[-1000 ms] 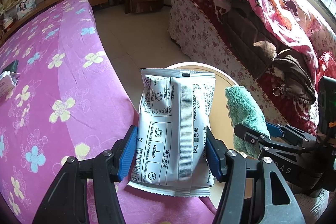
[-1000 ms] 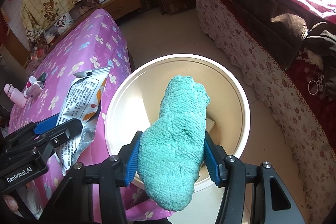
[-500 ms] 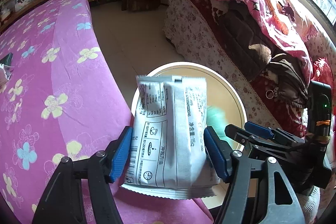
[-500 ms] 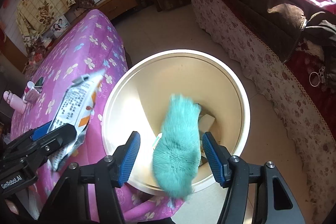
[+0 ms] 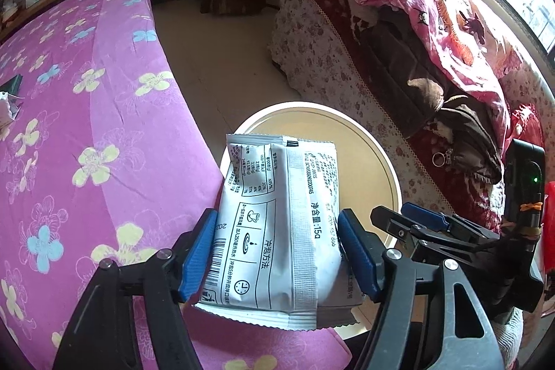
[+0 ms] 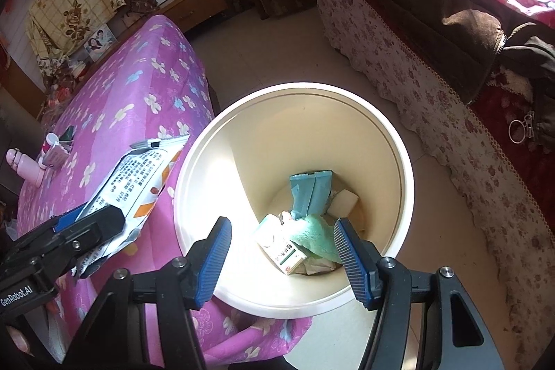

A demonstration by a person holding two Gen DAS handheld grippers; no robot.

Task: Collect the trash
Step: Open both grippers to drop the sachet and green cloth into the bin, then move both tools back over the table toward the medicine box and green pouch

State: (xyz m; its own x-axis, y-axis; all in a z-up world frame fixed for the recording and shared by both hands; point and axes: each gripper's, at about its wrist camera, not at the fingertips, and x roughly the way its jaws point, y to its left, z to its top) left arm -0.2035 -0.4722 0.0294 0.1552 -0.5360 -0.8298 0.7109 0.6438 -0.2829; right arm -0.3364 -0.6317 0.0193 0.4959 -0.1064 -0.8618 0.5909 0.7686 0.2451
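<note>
Far left there's the bed with the purple flowered bedspread, and in the right wrist view a pink bottle is lying on it near the far edge

Next over is the left gripper. Its 2 blue pads sit against the side edges of a white instant drink sachet, so it's clamped on that, only lightly by the look of it since the packet isn't bowed. The sachet stands upright in the jaws, printed back facing the camera, barcode at the bottom left. There's a 2nd grey foil edge poking out behind its lower right corner, can't tell what that is. From the right wrist view the sachet hangs over the edge of the bed just beside the bin's left rim, not over the opening

Then the round cream waste bin on the floor, tucked between the bed and the sofa. The right gripper hovers over the near side of it, pointing down into it, fingers spread apart with nothing between them. At the bottom of the bin: a fluffy teal cloth, 2 teal sachets leaning on the wall behind it, a small white carton with green print to the cloth's left, plus some pale scraps

On the right is the sofa with a flowery cover, a brown jacket dumped on top
</note>
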